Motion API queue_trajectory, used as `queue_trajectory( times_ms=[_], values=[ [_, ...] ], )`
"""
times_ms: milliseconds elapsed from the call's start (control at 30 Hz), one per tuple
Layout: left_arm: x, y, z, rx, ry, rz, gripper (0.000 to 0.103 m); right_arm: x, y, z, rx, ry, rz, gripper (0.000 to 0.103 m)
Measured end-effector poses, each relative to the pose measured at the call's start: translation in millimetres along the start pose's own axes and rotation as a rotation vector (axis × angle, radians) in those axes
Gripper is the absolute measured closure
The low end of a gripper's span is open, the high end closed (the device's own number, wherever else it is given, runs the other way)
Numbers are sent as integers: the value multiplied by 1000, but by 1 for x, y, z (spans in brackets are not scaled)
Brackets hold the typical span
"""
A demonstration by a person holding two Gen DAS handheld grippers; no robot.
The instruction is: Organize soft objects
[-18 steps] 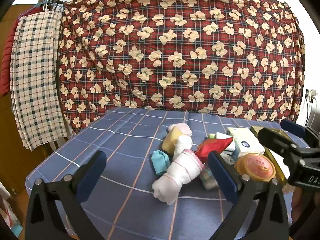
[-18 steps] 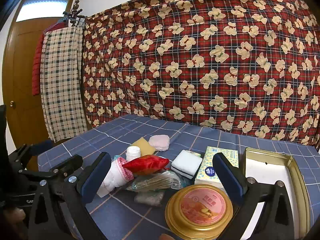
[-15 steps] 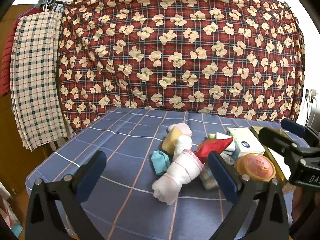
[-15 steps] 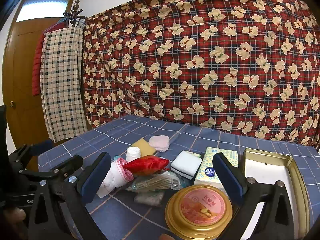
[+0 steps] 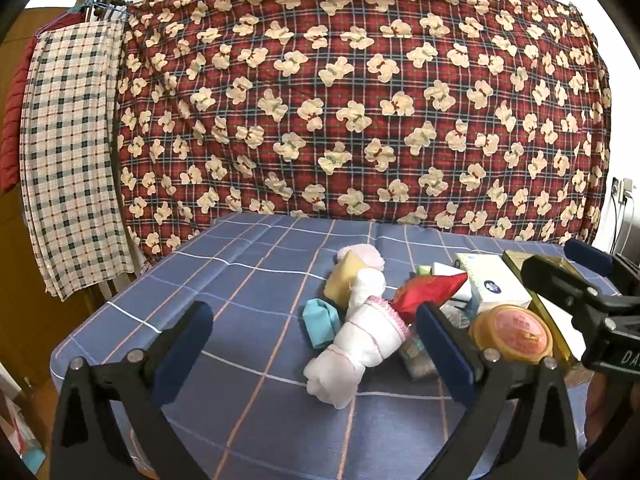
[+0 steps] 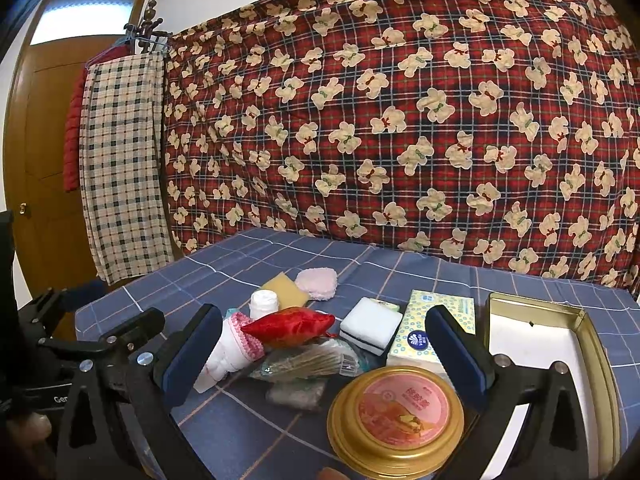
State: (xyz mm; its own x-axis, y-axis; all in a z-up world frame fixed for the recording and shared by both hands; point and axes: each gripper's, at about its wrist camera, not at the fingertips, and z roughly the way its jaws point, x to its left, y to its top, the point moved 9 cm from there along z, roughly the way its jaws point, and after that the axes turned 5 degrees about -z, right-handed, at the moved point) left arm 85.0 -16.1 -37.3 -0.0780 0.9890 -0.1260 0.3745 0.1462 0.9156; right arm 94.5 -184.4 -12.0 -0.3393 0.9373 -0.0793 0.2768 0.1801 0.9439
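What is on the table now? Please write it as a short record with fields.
surface: blue checked tablecloth
soft items: white rolled towel, red pouch, yellow sponge, pink puff, teal cloth
other items: tissue pack, round gold lid
container: open gold tin, at the right
left gripper: open, holds nothing
right gripper: open, holds nothing

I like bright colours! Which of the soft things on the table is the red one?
The shiny red pouch, lying mid-pile beside the white rolled towel. The other soft things are white, pink, yellow or teal.
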Motion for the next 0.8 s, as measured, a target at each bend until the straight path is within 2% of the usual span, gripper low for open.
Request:
queue_trajectory(
  times_ms=[800],
  values=[
    [-2,-1,1,5,4,3,1,-4,-2,0,4,-3,6,0]
  ],
)
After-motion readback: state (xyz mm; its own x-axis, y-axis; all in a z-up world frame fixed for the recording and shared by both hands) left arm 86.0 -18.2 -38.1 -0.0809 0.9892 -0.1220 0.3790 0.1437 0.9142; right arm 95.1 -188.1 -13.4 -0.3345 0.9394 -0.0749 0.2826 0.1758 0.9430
